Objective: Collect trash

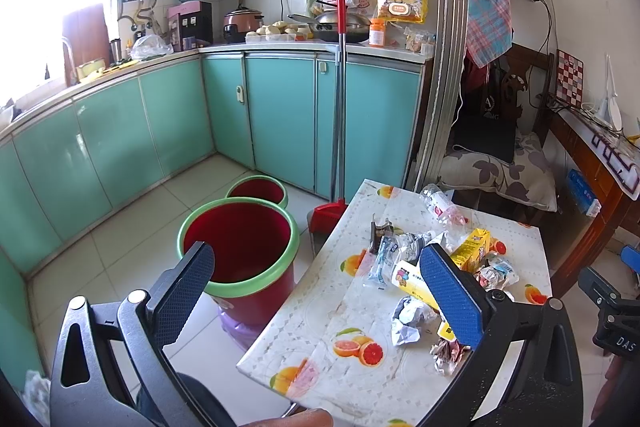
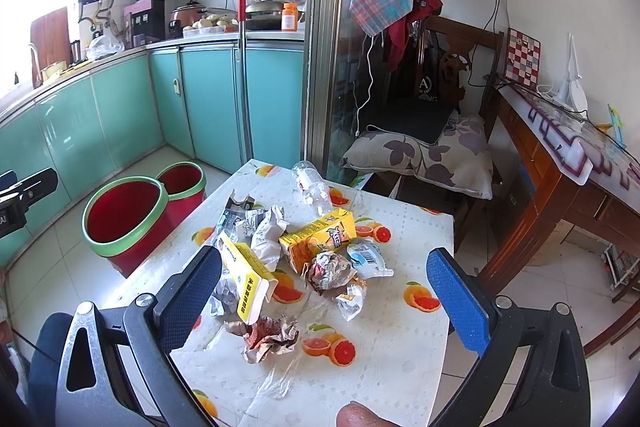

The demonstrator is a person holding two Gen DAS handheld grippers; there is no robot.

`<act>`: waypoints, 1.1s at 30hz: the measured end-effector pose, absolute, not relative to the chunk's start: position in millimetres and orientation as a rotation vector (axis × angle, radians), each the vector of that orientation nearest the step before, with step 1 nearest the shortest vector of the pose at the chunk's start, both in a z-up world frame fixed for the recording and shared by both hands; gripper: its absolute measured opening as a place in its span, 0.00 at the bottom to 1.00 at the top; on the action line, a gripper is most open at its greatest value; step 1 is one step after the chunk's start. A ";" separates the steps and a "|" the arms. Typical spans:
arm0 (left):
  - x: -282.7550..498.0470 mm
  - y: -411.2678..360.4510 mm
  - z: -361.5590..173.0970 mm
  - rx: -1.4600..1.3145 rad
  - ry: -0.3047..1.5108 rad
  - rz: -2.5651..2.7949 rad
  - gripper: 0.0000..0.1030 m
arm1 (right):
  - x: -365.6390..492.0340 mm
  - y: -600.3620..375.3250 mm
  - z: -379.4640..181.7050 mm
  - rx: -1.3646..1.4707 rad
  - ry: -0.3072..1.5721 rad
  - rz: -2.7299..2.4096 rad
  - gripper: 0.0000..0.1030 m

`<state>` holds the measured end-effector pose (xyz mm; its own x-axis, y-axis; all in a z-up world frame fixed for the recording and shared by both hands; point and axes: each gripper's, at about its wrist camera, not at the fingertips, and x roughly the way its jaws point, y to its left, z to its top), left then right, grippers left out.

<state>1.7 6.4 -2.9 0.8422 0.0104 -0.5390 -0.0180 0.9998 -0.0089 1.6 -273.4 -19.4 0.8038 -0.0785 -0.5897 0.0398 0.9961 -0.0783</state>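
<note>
A pile of trash lies on the small table (image 2: 400, 367) with the fruit-print cloth: a yellow juice carton (image 2: 320, 239), a yellow and white box (image 2: 248, 275), crumpled paper (image 2: 268, 339), wrappers (image 2: 364, 259) and a clear plastic bottle (image 2: 312, 185). A red bin with a green rim (image 1: 240, 251) stands on the floor left of the table. My left gripper (image 1: 320, 275) hangs open, spanning the bin and the table's left edge, holding nothing. My right gripper (image 2: 324, 291) is open above the pile, empty. The same carton (image 1: 472, 249) and bottle (image 1: 442, 205) show in the left wrist view.
A second red bin (image 1: 258, 189) sits behind the first. A red broom and dustpan (image 1: 338, 131) lean on the teal cabinets (image 1: 288, 115). A cushioned wooden chair (image 2: 432, 147) and a wooden desk (image 2: 560, 155) stand to the right. A fingertip shows at each frame's bottom.
</note>
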 end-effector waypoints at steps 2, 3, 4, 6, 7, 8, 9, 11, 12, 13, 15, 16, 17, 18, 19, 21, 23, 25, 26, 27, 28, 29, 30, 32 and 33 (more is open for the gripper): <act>1.6 6.5 -2.9 -0.015 0.568 0.016 1.00 | 1.8 -273.3 -19.6 -0.064 0.635 -0.063 1.00; 1.6 6.4 -2.8 -0.015 0.569 0.016 1.00 | 1.5 -273.3 -19.7 -0.064 0.634 -0.064 1.00; 1.7 6.4 -2.7 -0.014 0.569 0.015 1.00 | 1.5 -273.2 -19.5 -0.064 0.633 -0.064 1.00; 1.3 6.1 -2.5 -0.013 0.568 0.014 1.00 | 1.9 -273.3 -19.6 -0.064 0.635 -0.064 1.00; 1.4 6.1 -2.3 -0.014 0.569 0.014 1.00 | 1.9 -273.3 -19.4 -0.063 0.637 -0.063 1.00; 1.3 6.1 -2.4 -0.014 0.569 0.014 1.00 | 1.3 -273.0 -19.9 -0.064 0.634 -0.064 1.00; 1.3 6.0 -2.3 -0.014 0.568 0.015 1.00 | 1.2 -273.0 -19.7 -0.065 0.632 -0.064 1.00; 1.4 6.3 -2.1 -0.014 0.569 0.014 1.00 | 1.6 -273.0 -18.4 -0.066 0.633 -0.063 1.00; 1.1 5.6 -2.2 -0.015 0.569 0.013 1.00 | 1.5 -273.1 -18.2 -0.065 0.632 -0.063 1.00; 1.4 6.2 -2.0 -0.013 0.568 0.013 1.00 | 1.6 -273.2 -18.1 -0.064 0.631 -0.064 1.00; 1.0 5.0 -2.3 -0.013 0.568 0.011 1.00 | 1.6 -272.8 -17.4 -0.065 0.632 -0.065 1.00; 0.5 4.5 -1.9 -0.013 0.567 0.013 1.00 | 1.3 -273.0 -17.6 -0.064 0.632 -0.064 1.00; 0.1 3.9 -1.0 -0.013 0.566 0.012 1.00 | 1.3 -273.0 -17.7 -0.064 0.631 -0.063 1.00; -0.5 3.5 -0.5 -0.013 0.565 0.012 1.00 | 1.4 -273.0 -17.5 -0.065 0.631 -0.064 1.00; -0.6 3.5 -0.5 -0.014 0.566 0.012 1.00 | 1.4 -273.1 -17.8 -0.064 0.631 -0.064 1.00; -0.7 3.3 -0.6 -0.013 0.565 0.013 1.00 | 1.4 -273.0 -18.1 -0.064 0.632 -0.063 1.00; -0.8 3.2 -0.5 -0.014 0.565 0.011 1.00 | 1.4 -272.9 -18.3 -0.066 0.631 -0.065 1.00; -0.8 3.7 -0.7 -0.015 0.564 0.013 1.00 | 1.4 -273.2 -18.2 -0.064 0.631 -0.063 1.00; -1.0 3.5 -0.1 -0.015 0.564 0.013 1.00 | 1.5 -273.0 -18.3 -0.065 0.631 -0.064 1.00; -1.1 3.5 -0.1 -0.015 0.565 0.013 1.00 | 1.4 -273.1 -18.4 -0.065 0.631 -0.065 1.00; -1.2 3.5 -0.1 -0.015 0.565 0.013 1.00 | 1.1 -272.9 -17.7 -0.065 0.631 -0.065 1.00; -1.3 3.3 -0.1 -0.015 0.566 0.012 1.00 | 1.1 -272.9 -17.7 -0.065 0.632 -0.064 1.00; -1.3 3.5 0.0 -0.015 0.566 0.013 1.00 | 1.0 -273.0 -17.9 -0.064 0.631 -0.064 1.00; -1.4 3.8 -0.2 -0.017 0.566 0.013 1.00 | 0.9 -273.0 -17.3 -0.064 0.631 -0.064 1.00; -1.4 3.8 -0.3 -0.016 0.566 0.012 1.00 | 1.1 -273.0 -17.1 -0.065 0.633 -0.064 1.00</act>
